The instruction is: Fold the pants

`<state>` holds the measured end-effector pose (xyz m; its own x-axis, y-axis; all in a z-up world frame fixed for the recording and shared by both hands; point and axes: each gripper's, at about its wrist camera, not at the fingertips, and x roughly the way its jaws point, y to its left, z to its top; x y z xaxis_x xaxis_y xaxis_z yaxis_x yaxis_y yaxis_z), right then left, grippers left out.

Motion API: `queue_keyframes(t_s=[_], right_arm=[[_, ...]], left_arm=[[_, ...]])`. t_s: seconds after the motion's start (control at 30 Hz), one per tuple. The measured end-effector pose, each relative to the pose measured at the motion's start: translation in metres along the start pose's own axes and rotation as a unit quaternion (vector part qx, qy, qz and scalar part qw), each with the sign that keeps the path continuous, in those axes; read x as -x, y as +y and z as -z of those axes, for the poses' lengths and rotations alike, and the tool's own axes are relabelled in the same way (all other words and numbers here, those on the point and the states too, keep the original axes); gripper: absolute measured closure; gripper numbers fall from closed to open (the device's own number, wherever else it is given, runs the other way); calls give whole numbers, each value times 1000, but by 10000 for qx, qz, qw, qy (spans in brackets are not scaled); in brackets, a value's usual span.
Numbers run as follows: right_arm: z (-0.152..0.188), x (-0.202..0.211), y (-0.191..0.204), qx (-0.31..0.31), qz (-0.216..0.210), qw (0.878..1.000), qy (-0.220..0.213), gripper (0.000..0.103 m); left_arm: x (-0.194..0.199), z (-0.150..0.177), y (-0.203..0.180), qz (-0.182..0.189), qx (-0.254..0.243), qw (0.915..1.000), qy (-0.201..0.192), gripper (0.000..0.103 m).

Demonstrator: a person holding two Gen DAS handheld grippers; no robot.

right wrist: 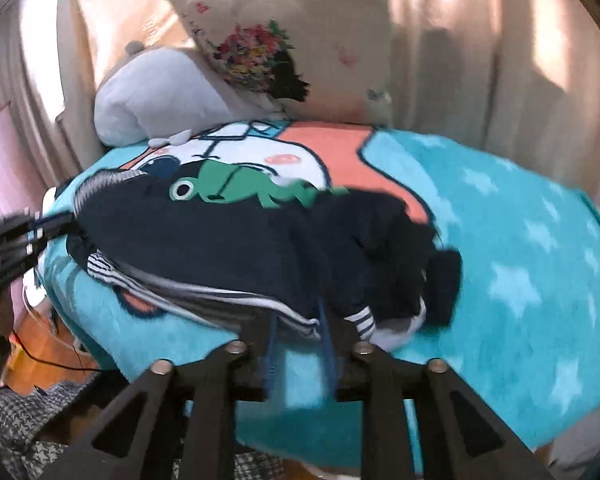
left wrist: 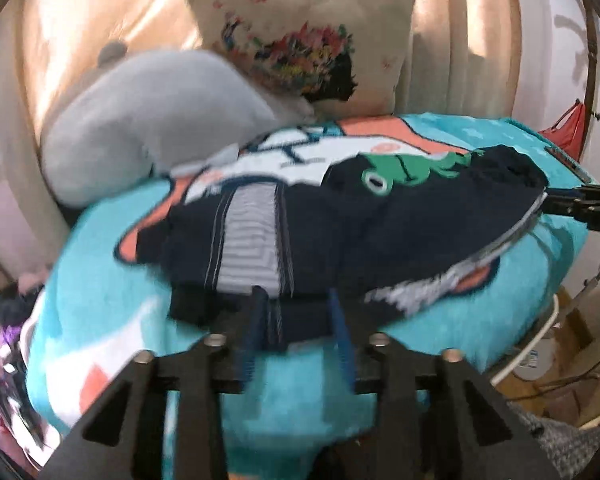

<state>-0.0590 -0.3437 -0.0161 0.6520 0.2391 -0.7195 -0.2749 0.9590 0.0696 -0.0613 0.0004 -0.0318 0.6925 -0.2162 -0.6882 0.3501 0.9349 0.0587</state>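
Note:
The dark navy pants (left wrist: 380, 224) with grey-white striped panels lie across a turquoise cartoon blanket (left wrist: 112, 292); they also show in the right wrist view (right wrist: 228, 248). My left gripper (left wrist: 298, 304) has its blue fingers around the near edge of the pants, with fabric between them and a gap still showing. My right gripper (right wrist: 298, 318) holds the striped edge of the pants between its close-set blue fingers. Each gripper also shows in the other view, the right one (left wrist: 572, 204) at the pants' right end and the left one (right wrist: 32, 232) at the left end.
A grey cushion (left wrist: 148, 120) and a beige printed pillow (left wrist: 312, 32) lean at the back against peach curtains (left wrist: 80, 20). The blanket (right wrist: 520, 264) stretches to the right. Floor clutter and cables (right wrist: 40, 364) lie below the bed edge.

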Motion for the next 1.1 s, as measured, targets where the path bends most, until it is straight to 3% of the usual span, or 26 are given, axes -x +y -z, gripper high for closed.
queue_keyframes(t_s=[0.07,0.13,0.23,0.37,0.5,0.53,0.57,0.6,0.63,0.73,0.87,0.93,1.0,1.1], right_arm=[[9,13,-8,-260,61,9995,-173,47],[16,29,-17,-473,106,9980,-393,41],[16,51,-31,-819,358,9936,-694,41],[-10,48,-41,-978,557,9904,-797,41],[-32,7,-38,-760,1128,9899,-403,41],[-35,-3,-40,-754,1208,9894,-266,48],[-36,-14,-41,-720,1249,9895,-134,72],[-36,-22,-41,-683,1206,9903,-6,85],[-35,-27,-41,-676,1198,9905,80,91],[-34,-27,-48,-711,1492,9862,102,92],[-28,-30,-65,-697,2195,9727,300,97],[-21,-34,-78,-818,2253,9698,455,97],[-13,-33,-90,-1029,2321,9658,529,97],[-14,-10,-87,-1259,2158,9681,166,97]], left_arm=[[11,8,12,149,129,9998,-21,63],[24,13,24,289,255,9992,-86,61],[47,2,45,511,619,9961,-362,54],[54,-26,62,500,1163,9889,-777,25],[25,-49,75,233,1576,9844,-752,25],[13,-53,77,186,1683,9833,-667,25],[7,-53,80,172,1709,9831,-628,25],[-5,-54,81,34,1733,9836,-507,25],[-16,-53,81,-188,1716,9843,-364,25],[-41,-41,80,-705,1633,9840,56,25],[-60,-13,75,-550,1789,9807,574,25],[-54,-5,66,-705,1641,9829,445,25],[-47,-4,63,-565,1562,9850,458,25],[-35,-6,68,-272,1630,9856,353,25]])
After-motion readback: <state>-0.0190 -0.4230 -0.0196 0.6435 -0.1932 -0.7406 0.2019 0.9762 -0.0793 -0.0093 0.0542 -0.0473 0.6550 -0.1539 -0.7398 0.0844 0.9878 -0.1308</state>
